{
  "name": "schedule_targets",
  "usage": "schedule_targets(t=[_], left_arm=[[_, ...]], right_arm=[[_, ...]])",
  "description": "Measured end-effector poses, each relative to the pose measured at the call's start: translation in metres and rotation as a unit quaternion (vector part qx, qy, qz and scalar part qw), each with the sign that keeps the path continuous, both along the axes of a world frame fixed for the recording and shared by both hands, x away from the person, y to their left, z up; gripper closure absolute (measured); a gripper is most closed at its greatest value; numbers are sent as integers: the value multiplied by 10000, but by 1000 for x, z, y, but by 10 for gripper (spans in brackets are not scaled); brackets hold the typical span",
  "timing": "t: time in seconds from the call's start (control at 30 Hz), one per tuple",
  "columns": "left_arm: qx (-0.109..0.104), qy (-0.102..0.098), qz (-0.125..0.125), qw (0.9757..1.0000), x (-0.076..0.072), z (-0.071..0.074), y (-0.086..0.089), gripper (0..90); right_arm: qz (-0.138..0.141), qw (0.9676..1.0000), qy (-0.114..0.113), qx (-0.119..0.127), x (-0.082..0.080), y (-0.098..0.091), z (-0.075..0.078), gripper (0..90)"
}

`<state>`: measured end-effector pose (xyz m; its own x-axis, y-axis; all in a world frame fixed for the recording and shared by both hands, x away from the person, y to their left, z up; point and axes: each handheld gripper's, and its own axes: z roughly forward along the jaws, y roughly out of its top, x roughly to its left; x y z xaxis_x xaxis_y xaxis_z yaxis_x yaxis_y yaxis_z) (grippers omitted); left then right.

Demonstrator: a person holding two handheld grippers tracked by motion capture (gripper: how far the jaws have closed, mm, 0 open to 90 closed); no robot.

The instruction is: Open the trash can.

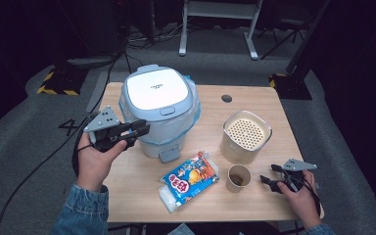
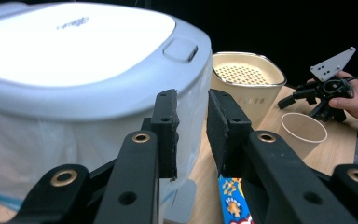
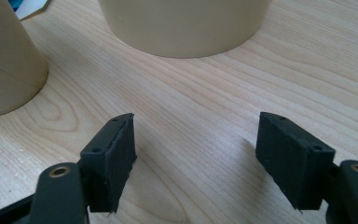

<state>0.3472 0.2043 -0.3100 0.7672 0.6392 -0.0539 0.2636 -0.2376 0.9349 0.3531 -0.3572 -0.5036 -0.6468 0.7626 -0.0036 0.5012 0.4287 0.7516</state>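
The left gripper (image 1: 142, 130), jaws narrowly apart and holding nothing, is hovering left of centre beside the pale blue lidded plastic bin (image 1: 159, 110), probably approaching its lid button (image 1: 167, 111); press squarely. The right gripper (image 1: 269, 180), jaws wide, is waiting lower right by the brown paper cup (image 1: 238, 177).

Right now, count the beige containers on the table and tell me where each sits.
2. The perforated-top canister stands at the table's right side, beyond the paper cup, which stands near the front edge, just left of the right gripper. Others could be hidden behind the bin.
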Motion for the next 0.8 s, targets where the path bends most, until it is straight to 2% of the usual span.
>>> schedule_targets(t=[0.13, 0.23, 0.4, 0.47, 0.6, 0.8], left_arm=[[0, 13, -88, 10000, 7, 10, -4, 766], [-110, 38, -226, 9997, 11, 17, -8, 788], [29, 12, -317, 9995, 19, 25, -16, 825], [168, -2, -290, 9994, 27, 28, -20, 837], [140, 57, -319, 9994, 37, 28, -25, 857], [280, 182, -407, 9986, 48, 27, -32, 895]], right_arm=[[0, 10000, -1, 0, 0, 0, 0, 287], [2, 10000, -2, -1, 0, 0, 0, 287], [2, 10000, -2, -1, 0, 0, 0, 287], [2, 10000, -2, -1, 0, 0, 0, 287], [1, 10000, -2, -1, 0, 0, 0, 287], [2, 10000, -1, -1, 0, 0, 0, 287]])
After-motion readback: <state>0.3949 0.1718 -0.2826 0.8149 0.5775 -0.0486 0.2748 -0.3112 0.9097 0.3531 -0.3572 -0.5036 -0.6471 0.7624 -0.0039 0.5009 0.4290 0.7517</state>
